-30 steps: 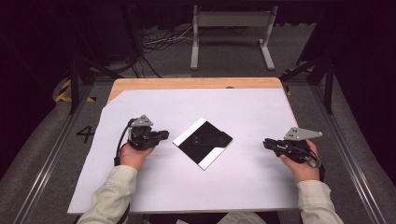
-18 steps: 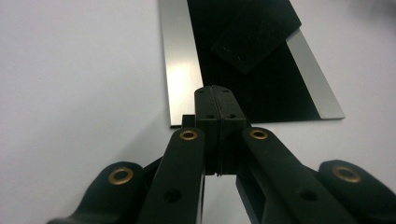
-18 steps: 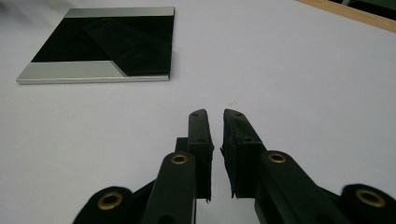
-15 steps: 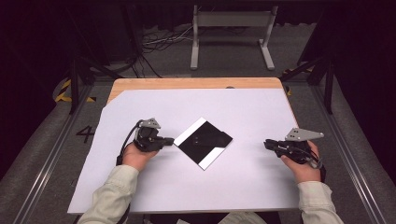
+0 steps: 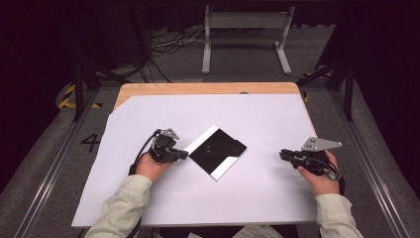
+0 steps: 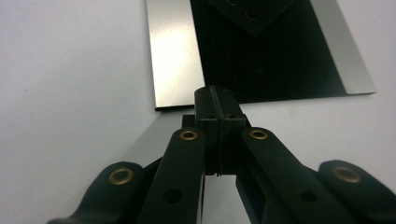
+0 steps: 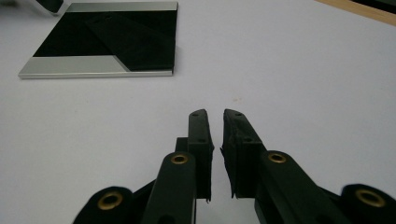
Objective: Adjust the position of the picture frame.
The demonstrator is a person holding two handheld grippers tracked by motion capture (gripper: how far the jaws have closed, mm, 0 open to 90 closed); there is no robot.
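In the left gripper view the left gripper (image 6: 215,93) is shut tight, empty, at the black square plate's (image 6: 271,51) bottom edge, while the right gripper view shows the right gripper (image 7: 214,116) with a thin gap, the plate at upper left.

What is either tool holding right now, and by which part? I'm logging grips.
Nothing is held. The left tool is shut at the edge of the black plate; the right tool has nothing between its jaws.

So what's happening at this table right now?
A person sits at a table covered by a white sheet, holding a two-jaw gripper in each hand. The left gripper, jaws shut with nothing between them, points at the near edge of a black square plate with silver strips. The right gripper rests farther off, jaws slightly apart, empty.
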